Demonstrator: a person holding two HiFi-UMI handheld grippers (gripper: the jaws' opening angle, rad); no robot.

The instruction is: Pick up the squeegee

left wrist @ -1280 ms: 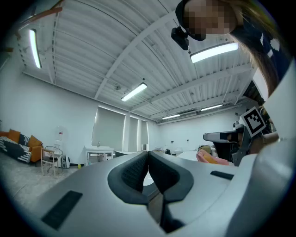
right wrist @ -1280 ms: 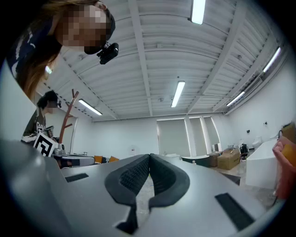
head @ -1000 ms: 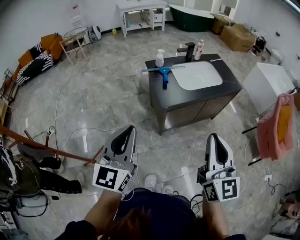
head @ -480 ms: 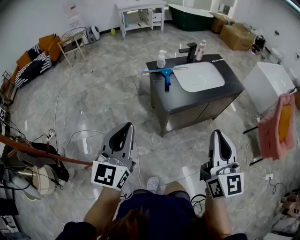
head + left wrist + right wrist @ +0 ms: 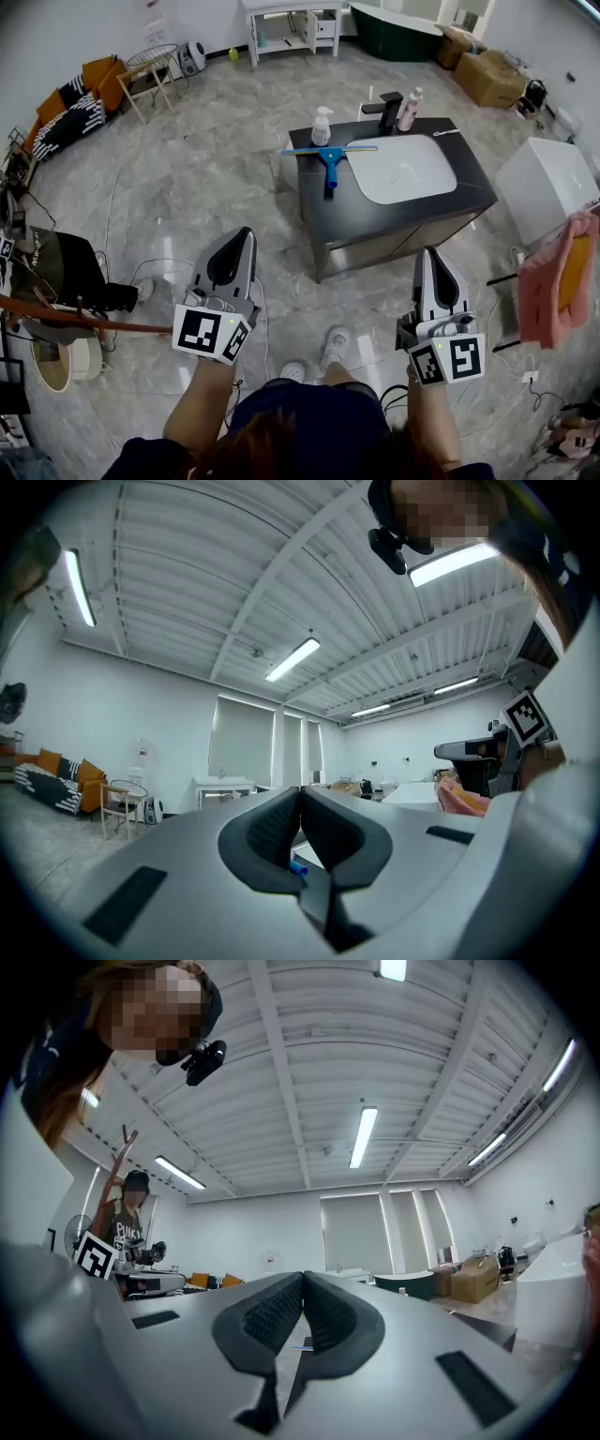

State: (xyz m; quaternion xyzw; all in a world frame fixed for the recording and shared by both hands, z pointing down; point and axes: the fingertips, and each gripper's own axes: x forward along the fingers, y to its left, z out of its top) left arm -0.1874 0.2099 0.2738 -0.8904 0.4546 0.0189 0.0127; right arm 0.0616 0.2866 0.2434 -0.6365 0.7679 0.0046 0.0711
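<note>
Far ahead of the left hand-held gripper (image 5: pixel 241 234), and ahead-left of the right hand-held gripper (image 5: pixel 428 255), the head view shows the squeegee (image 5: pixel 328 157) lying flat on the dark surface (image 5: pixel 323 216), blue handle pointing back toward them, well out of reach. Left gripper view, then right gripper view: each pair of jaws is pressed together on nothing. The squeegee looks light and stiff with a soft rubber edge, so the handle near the crossbar seems the place to clamp.
</note>
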